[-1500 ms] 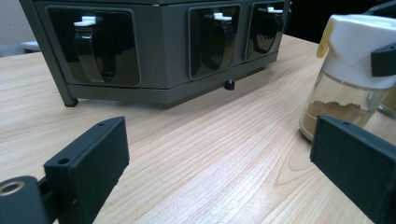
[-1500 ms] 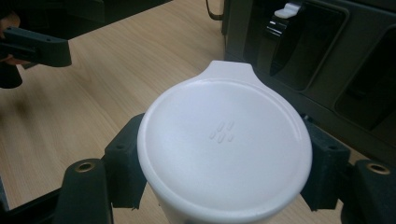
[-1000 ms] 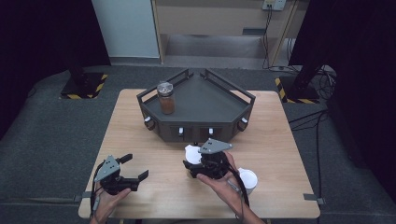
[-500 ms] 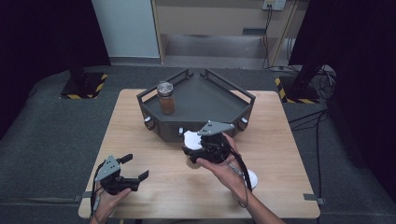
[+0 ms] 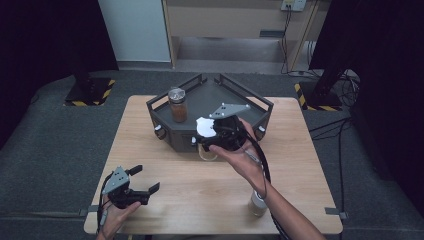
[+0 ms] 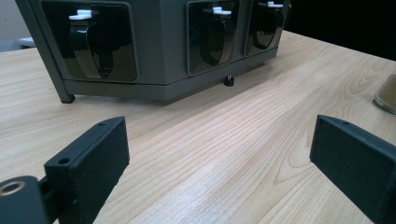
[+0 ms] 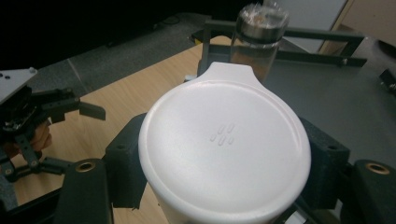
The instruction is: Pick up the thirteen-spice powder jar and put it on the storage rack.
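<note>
Right gripper [image 5: 212,137], high view: centre of frame, above the front edge of the dark grey rack [image 5: 255,107], jaws clamped on a white-lidded jar [image 5: 205,127]. The jar is off the table; its clear lower body hangs below the jaws in front of the rack's face. In the right gripper view the jar's white lid [image 7: 226,144] takes up the middle and lower frame, a black jaw pressed against each side, and a small tab on the lid points toward the top of the frame.

Second jar [image 5: 177,105], metal lid, brown contents: upright on the rack's tray, upper left of it, well apart from the held jar. In the right gripper view it stands at top centre [image 7: 257,37], just beyond the white lid.

Left gripper [image 5: 142,182], high view: lower left, low over the wooden table [image 5: 165,195], jaws spread with nothing between them. The left gripper view confirms this: two black jaws wide apart at the bottom corners, bare wood between, the rack's front face with its three latched compartments across the top.

Third jar [image 5: 257,202]: on the table at lower right of the high view, partly covered by the person's right forearm.
</note>
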A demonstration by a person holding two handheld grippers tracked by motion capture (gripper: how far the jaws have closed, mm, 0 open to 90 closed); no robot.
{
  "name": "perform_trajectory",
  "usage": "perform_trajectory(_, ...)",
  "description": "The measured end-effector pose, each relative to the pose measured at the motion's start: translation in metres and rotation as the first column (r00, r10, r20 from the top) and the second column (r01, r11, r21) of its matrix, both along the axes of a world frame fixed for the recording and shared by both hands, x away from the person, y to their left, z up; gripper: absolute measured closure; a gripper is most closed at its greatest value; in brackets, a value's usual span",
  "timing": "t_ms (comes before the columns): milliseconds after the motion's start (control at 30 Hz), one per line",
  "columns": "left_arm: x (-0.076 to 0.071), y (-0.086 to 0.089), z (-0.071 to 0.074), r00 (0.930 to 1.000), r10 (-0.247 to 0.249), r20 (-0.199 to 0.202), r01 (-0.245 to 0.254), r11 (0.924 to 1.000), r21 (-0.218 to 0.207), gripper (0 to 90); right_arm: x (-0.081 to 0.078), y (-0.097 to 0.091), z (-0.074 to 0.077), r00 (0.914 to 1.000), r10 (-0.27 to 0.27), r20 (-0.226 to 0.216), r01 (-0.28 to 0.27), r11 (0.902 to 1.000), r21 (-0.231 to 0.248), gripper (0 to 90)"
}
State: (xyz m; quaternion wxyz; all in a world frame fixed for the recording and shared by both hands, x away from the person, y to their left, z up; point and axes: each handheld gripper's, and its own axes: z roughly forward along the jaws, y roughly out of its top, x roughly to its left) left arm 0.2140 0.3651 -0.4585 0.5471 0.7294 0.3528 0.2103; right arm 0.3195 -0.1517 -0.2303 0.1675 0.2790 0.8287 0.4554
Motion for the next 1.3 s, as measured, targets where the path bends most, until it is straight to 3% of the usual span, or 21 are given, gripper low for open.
perform_trajectory(300,0.0,0.0,0.0,1.0,-0.001,-0.001,0.001,1.0,-0.002,3.6,0.02,0.005,0.028,0.9996,-0.025,0.013,0.025,0.9996,0.008,30.8)
perform_trajectory(600,0.001,0.001,-0.001,1.0,-0.003,-0.003,0.003,1.0,-0.002,3.8,0.053,0.012,0.04,0.9959,-0.09,-0.005,0.09,0.9959,0.0,30.8)
perform_trajectory(1000,0.002,0.001,-0.001,1.0,-0.004,-0.005,0.004,1.0,-0.001,3.8,0.095,0.022,0.033,0.985,-0.172,-0.006,0.172,0.985,-0.011,30.8)
perform_trajectory(1067,0.002,0.001,-0.001,1.0,-0.005,-0.006,0.005,1.0,0.001,3.8,0.102,0.025,0.032,0.9816,-0.189,-0.025,0.189,0.9819,-0.009,30.9)
perform_trajectory(1300,0.002,0.0,-0.001,1.0,-0.007,-0.005,0.007,1.0,0.003,3.9,0.114,0.03,0.023,0.9775,-0.21,-0.023,0.21,0.9777,-0.004,30.8)
